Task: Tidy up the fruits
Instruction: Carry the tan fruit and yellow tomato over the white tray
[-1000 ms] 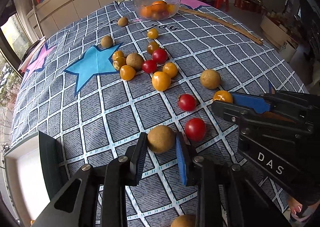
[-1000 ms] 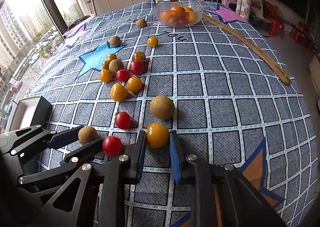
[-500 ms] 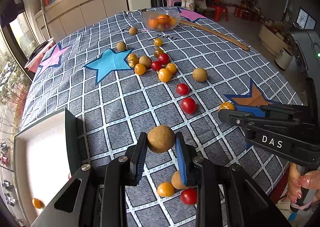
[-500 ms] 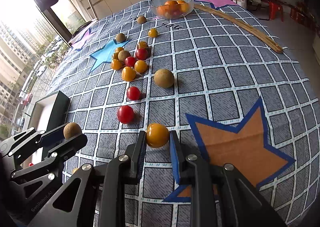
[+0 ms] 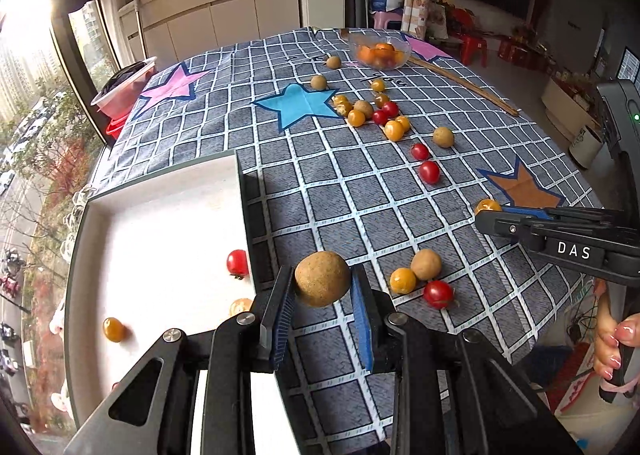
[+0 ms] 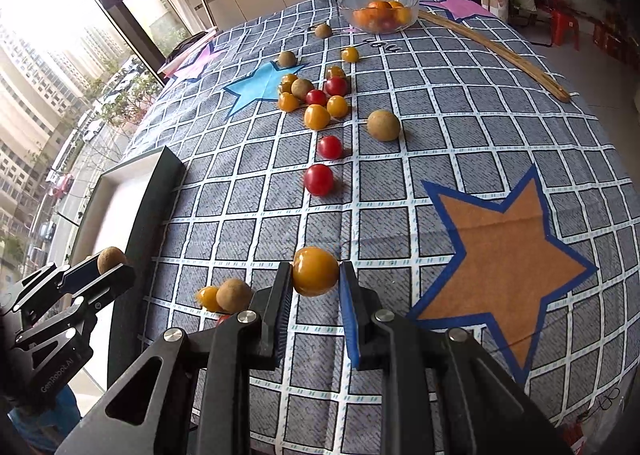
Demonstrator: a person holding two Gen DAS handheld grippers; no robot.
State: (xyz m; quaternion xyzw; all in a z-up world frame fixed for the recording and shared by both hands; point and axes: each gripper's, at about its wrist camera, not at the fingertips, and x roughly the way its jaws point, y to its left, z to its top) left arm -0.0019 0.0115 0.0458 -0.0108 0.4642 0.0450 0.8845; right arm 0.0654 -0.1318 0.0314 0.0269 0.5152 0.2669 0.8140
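Observation:
My left gripper (image 5: 322,295) is shut on a round brown fruit (image 5: 322,278) and holds it in the air near the right wall of the white tray (image 5: 160,215). The tray holds a red tomato (image 5: 237,263) and a yellow one (image 5: 113,329). My right gripper (image 6: 314,287) is shut on a yellow tomato (image 6: 315,271), above the cloth by the orange star (image 6: 504,231). In the right wrist view the left gripper (image 6: 108,269) shows at lower left with the brown fruit (image 6: 110,258). In the left wrist view the right gripper (image 5: 490,213) shows at right.
Loose tomatoes and brown fruits lie on the checked cloth: a cluster mid-table (image 5: 380,115), two red ones (image 5: 429,171), three near the front edge (image 5: 424,275). A glass bowl (image 5: 379,51) of fruit and a wooden stick (image 5: 464,85) are at the far side.
Both grippers have lifted and pulled back toward the near edge with their fruits. The left one has swung left, so the tray now fills the lower left of its view.

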